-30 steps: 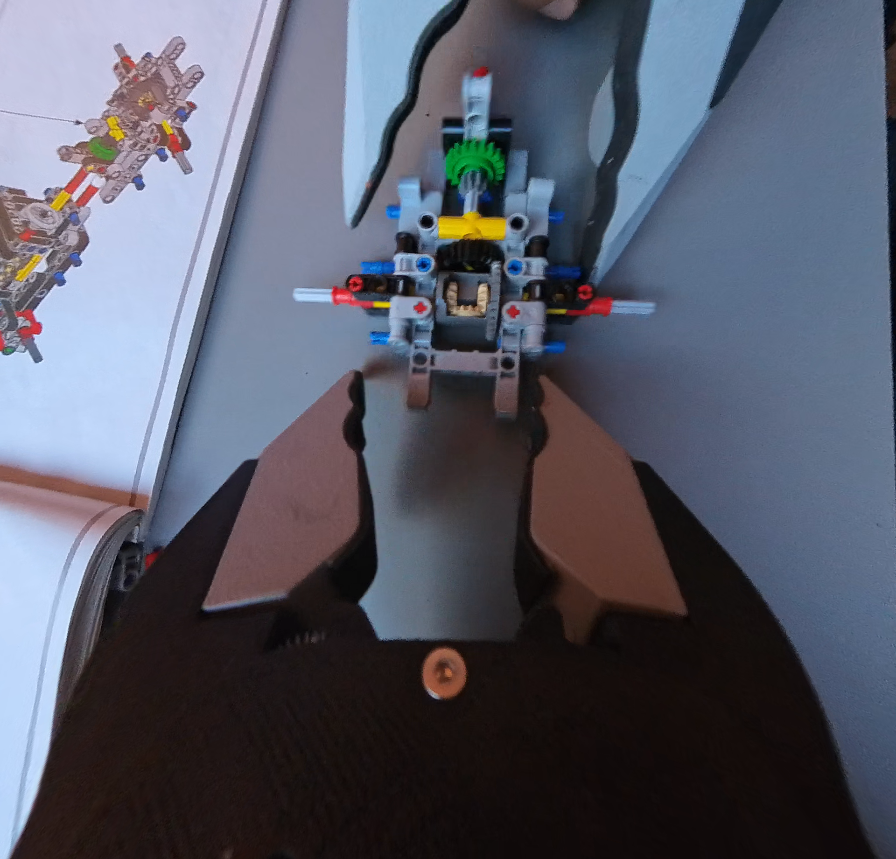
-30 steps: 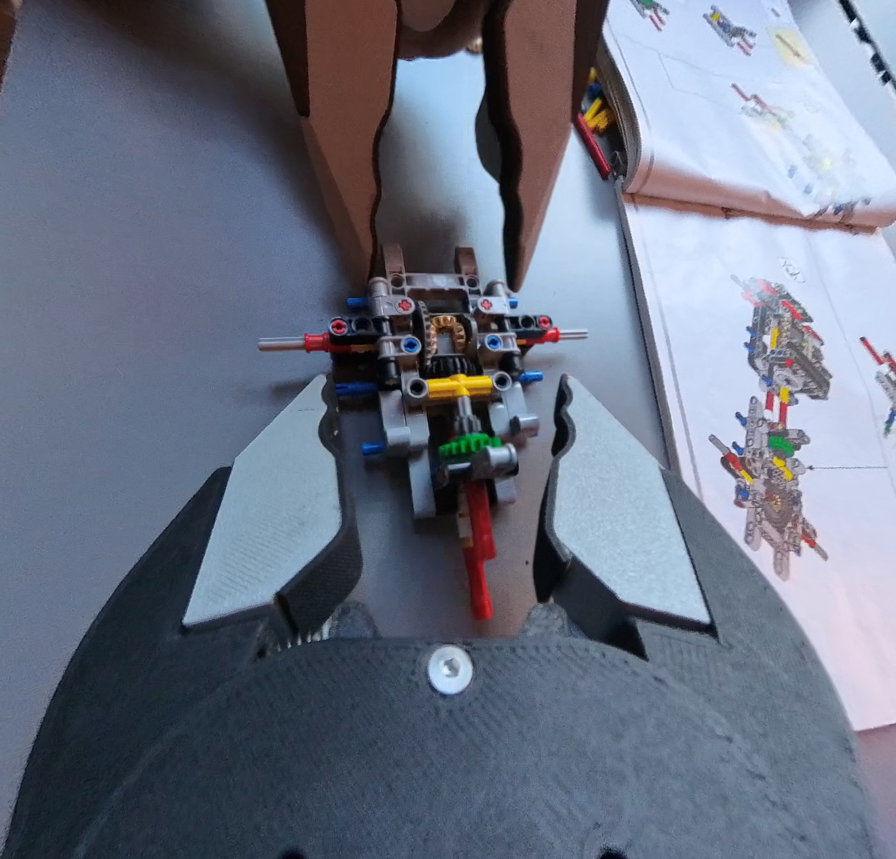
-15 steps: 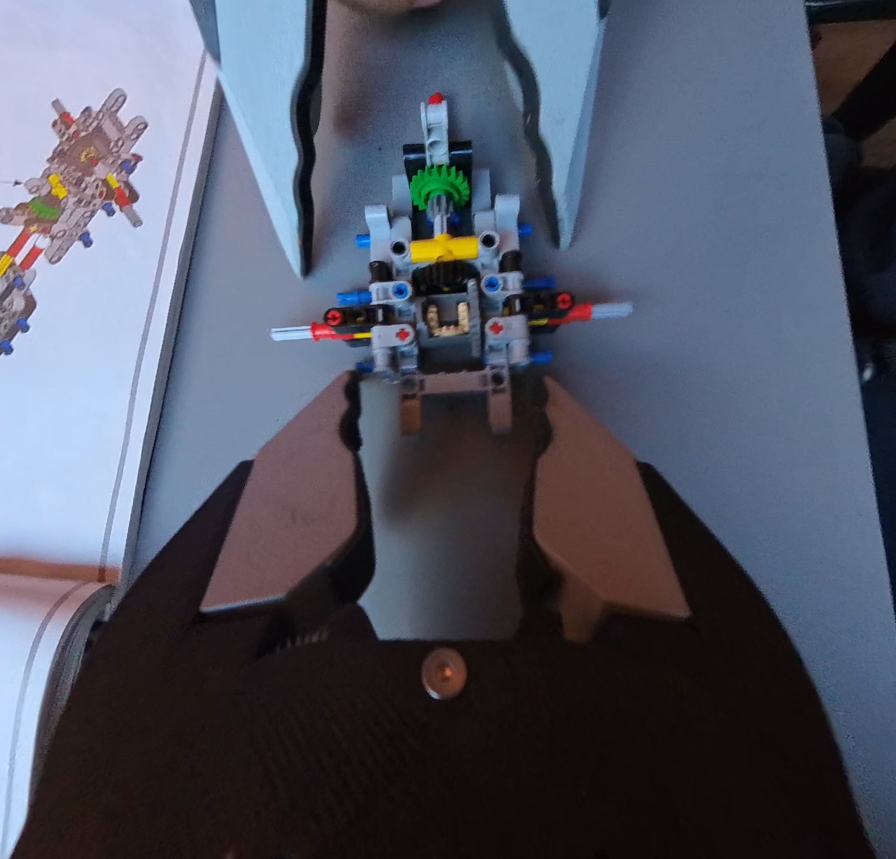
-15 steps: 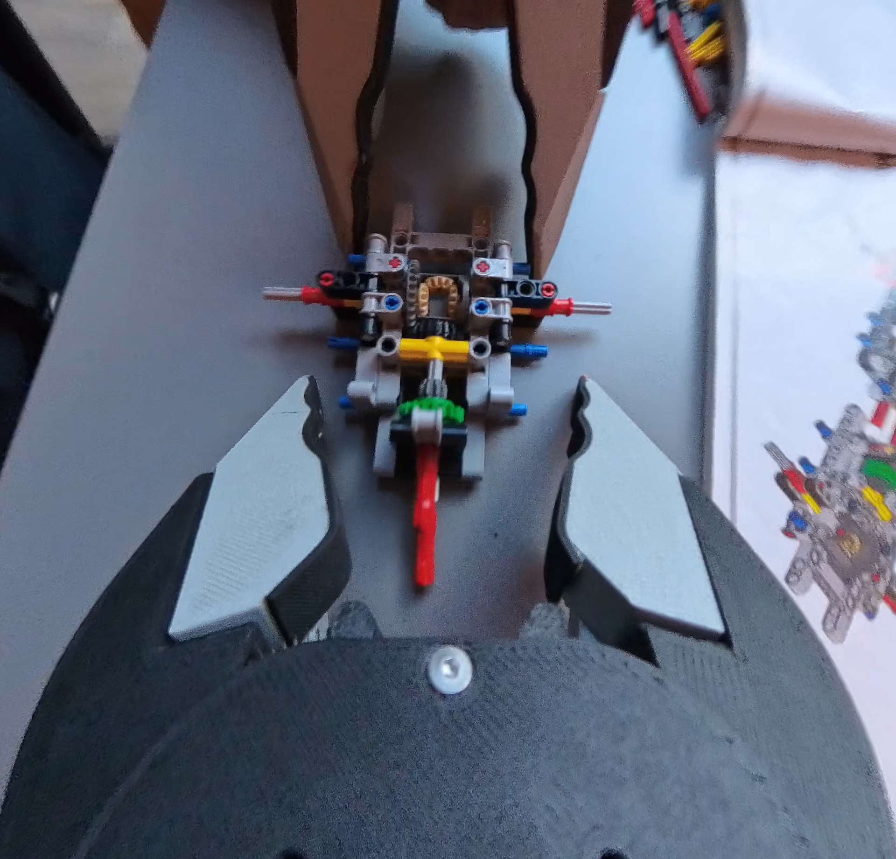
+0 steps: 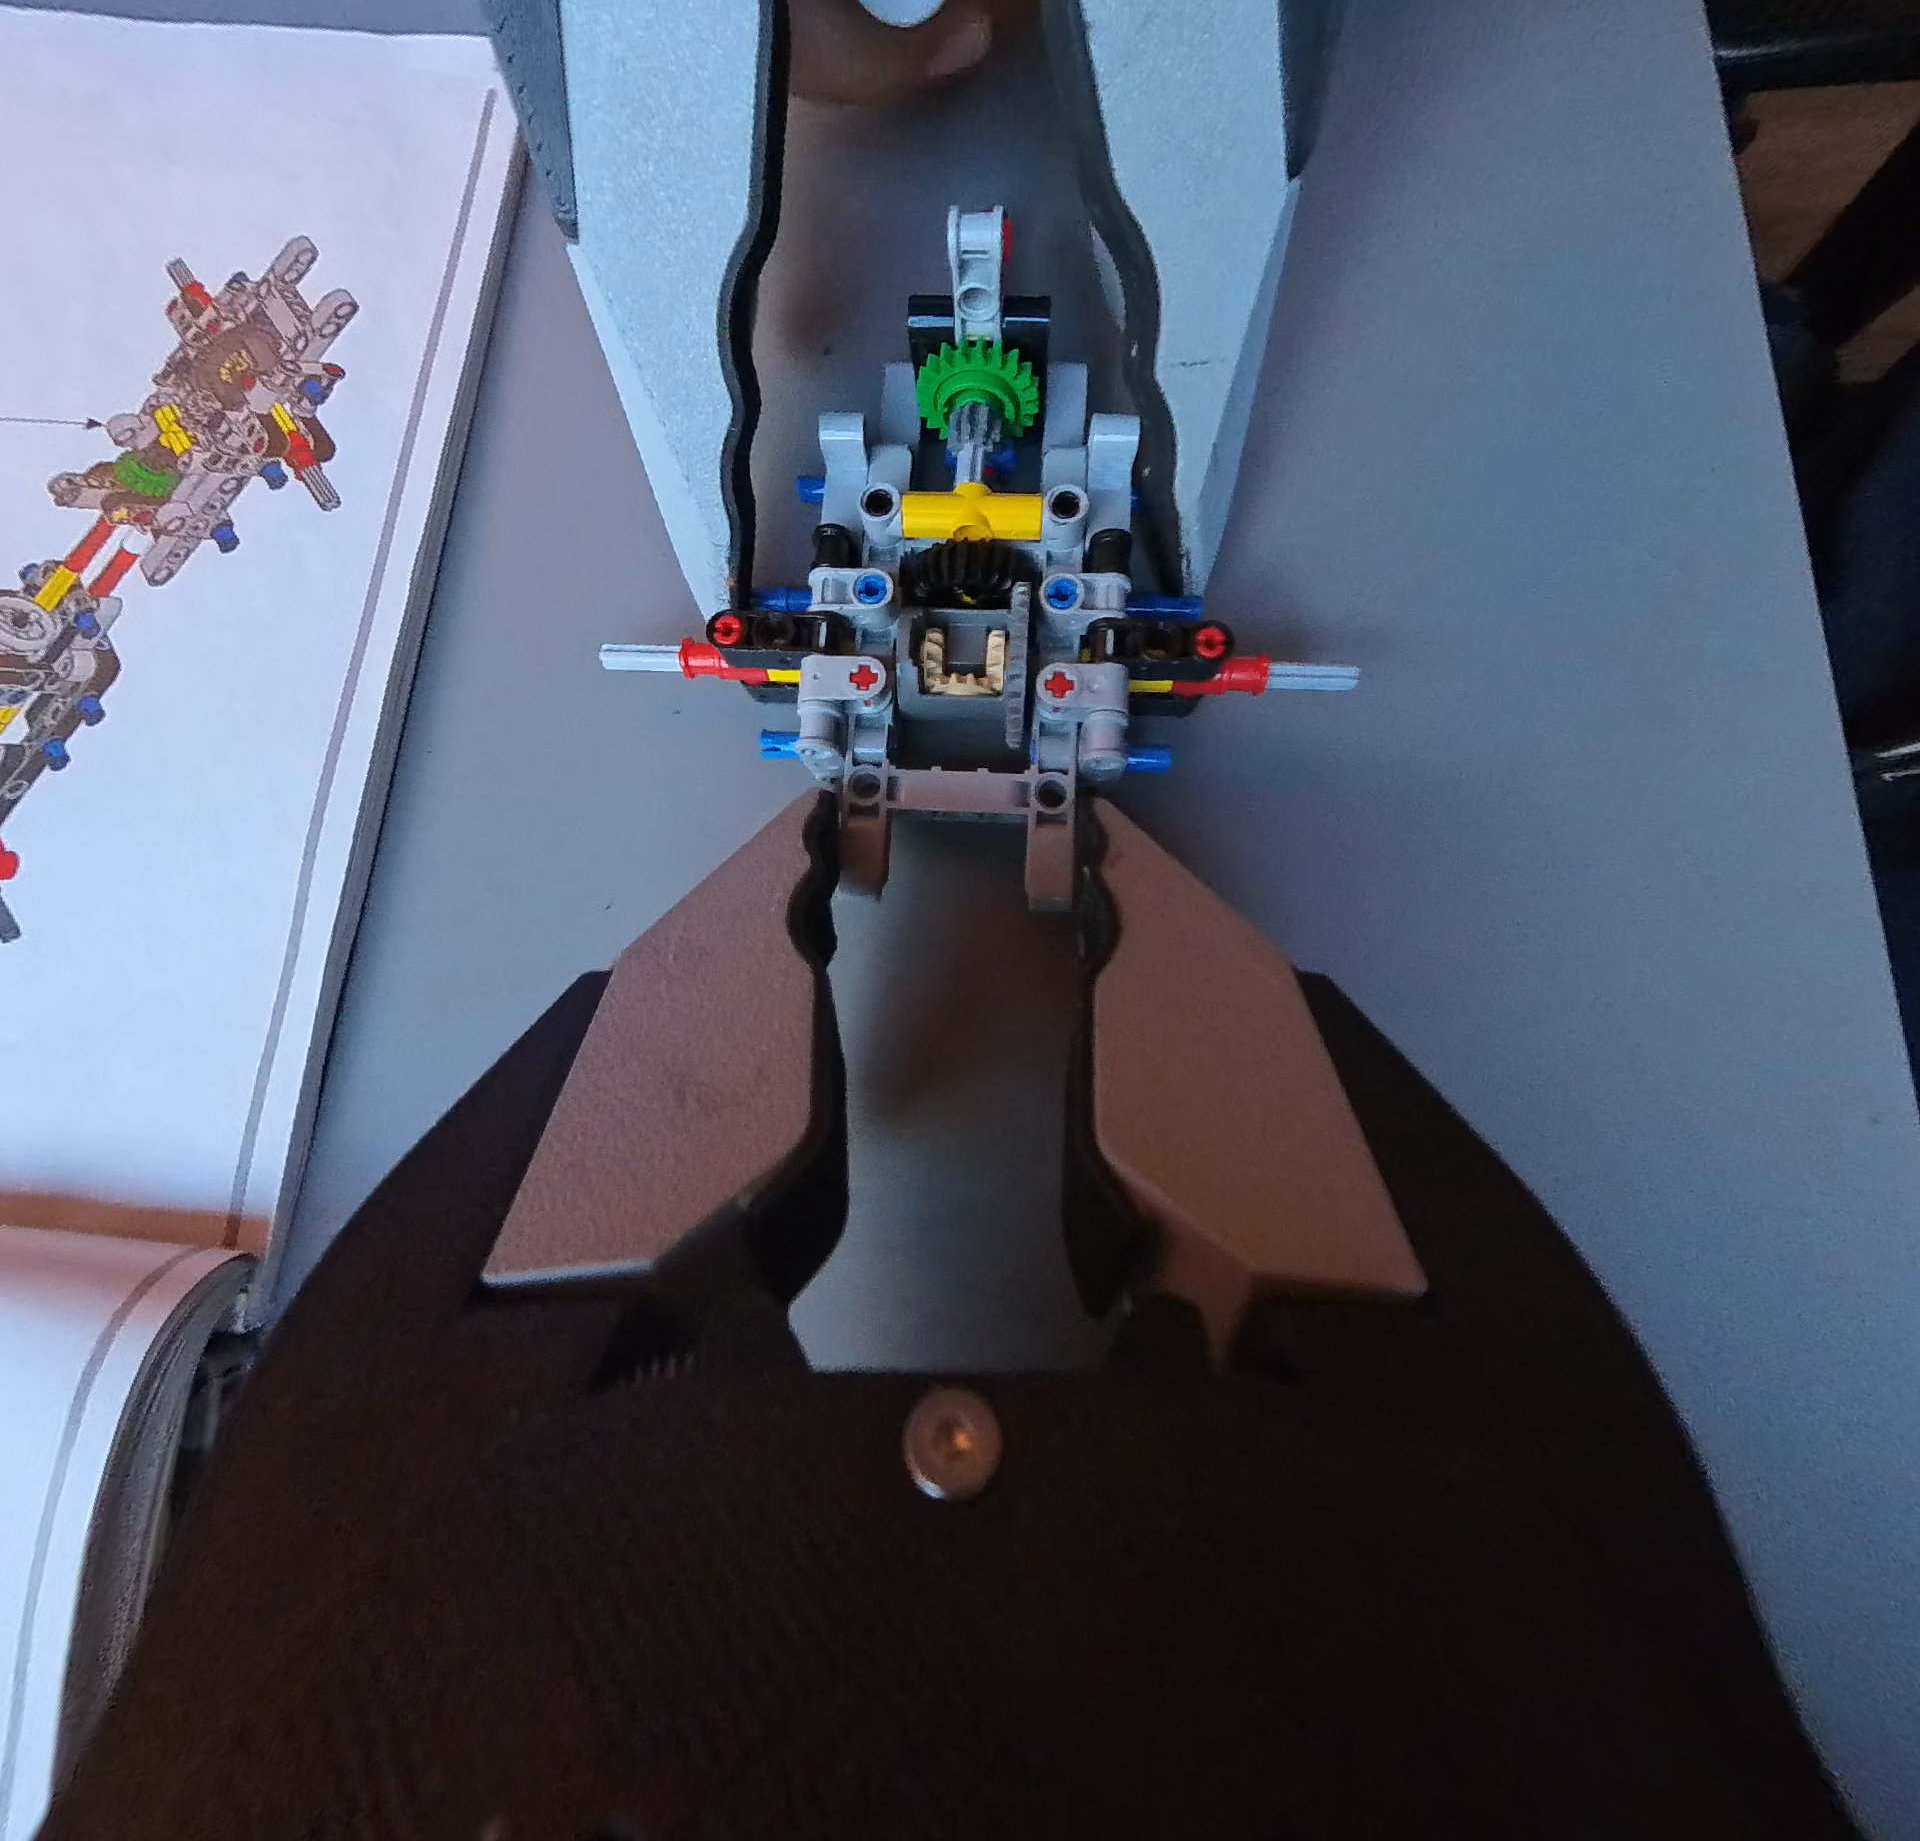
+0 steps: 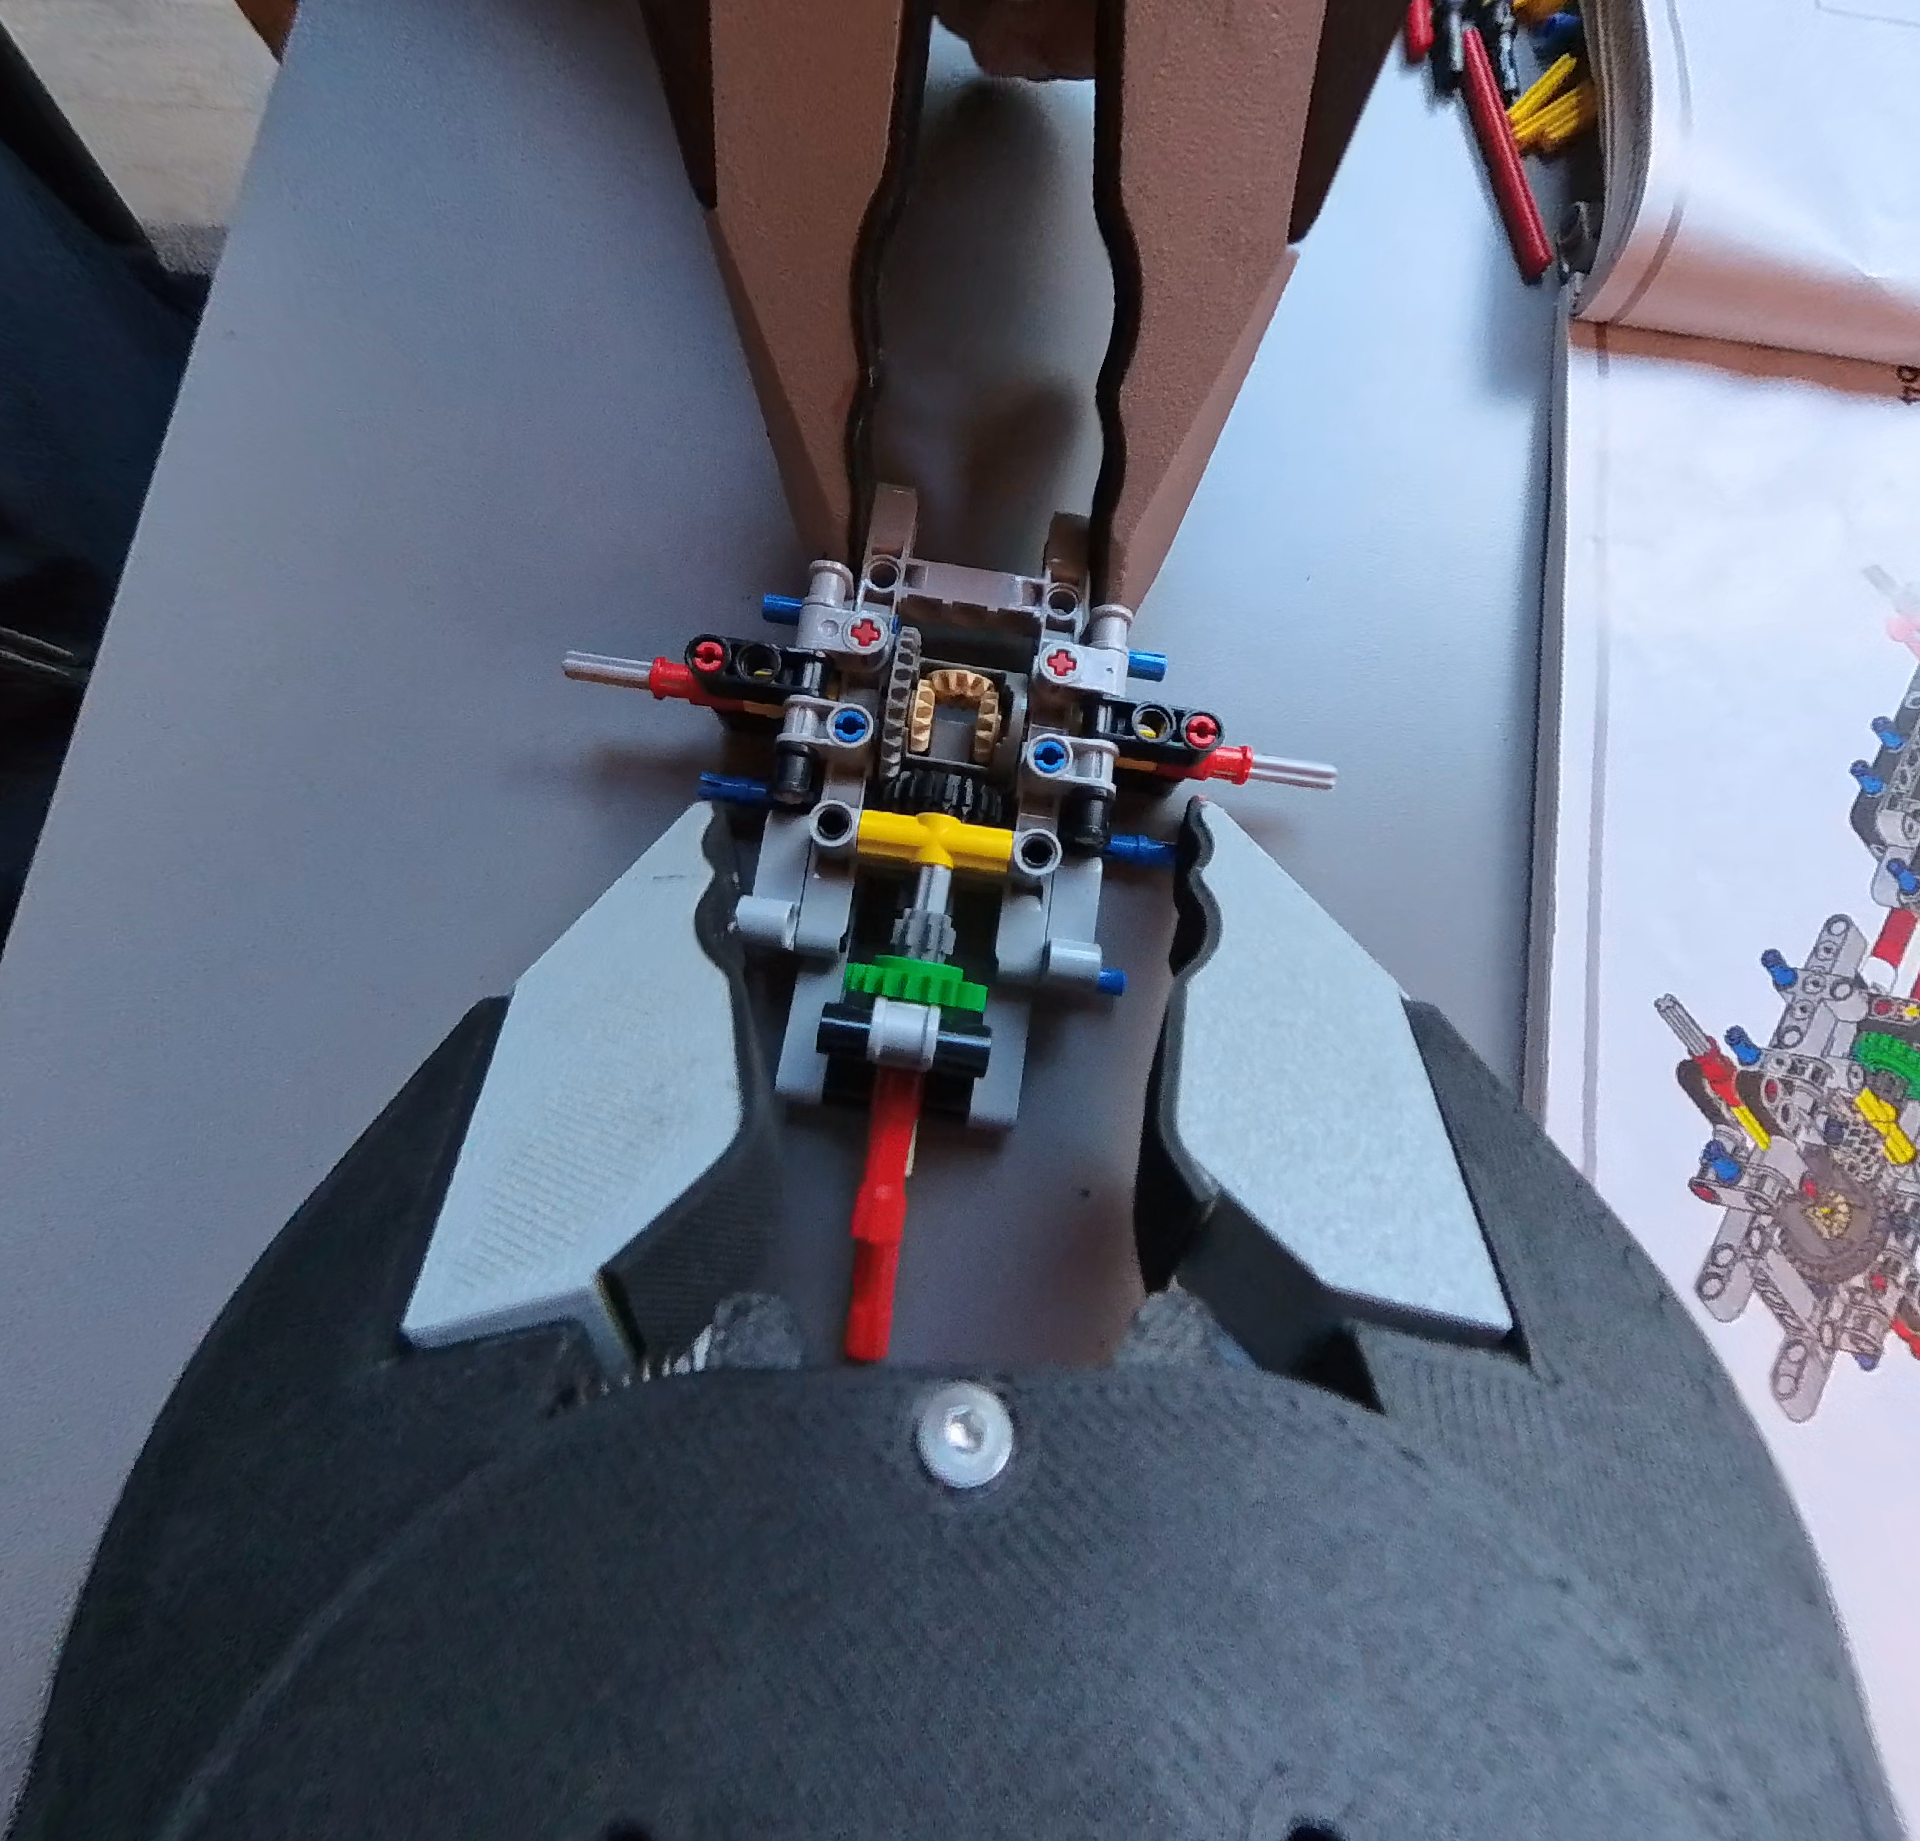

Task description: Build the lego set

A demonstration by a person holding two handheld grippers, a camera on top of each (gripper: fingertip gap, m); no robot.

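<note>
A brick assembly [image 5: 966, 596] of grey frames, a green gear, a yellow connector and red axles lies on the grey table [image 5: 1507, 856]. My left gripper [image 5: 961, 835], with brown fingers, is shut on the two legs of the assembly's dark grey end frame [image 5: 961, 789]. The right wrist view confirms that both brown pads touch those legs [image 6: 977, 544]. My right gripper [image 6: 956, 825], with grey fingers, is open and straddles the other end of the assembly [image 6: 935, 835]. Its left pad lies against the grey body. Its right pad stands off, with only a blue pin [image 6: 1138, 846] reaching it. A red axle [image 6: 878, 1220] points back between its fingers.
An open instruction booklet [image 5: 208, 648] lies beside the assembly; it also shows in the right wrist view [image 6: 1745, 752]. A container of loose pieces [image 6: 1507, 77] sits by the booklet. The table's edge [image 5: 1756, 544] runs close on the other side. Both grippers' tips are close together, under 4 cm apart.
My left gripper's jaws have narrowed and closed on the end frame's legs. My right gripper has moved forward around the assembly and its jaws have narrowed. The assembly has stayed on the table.
</note>
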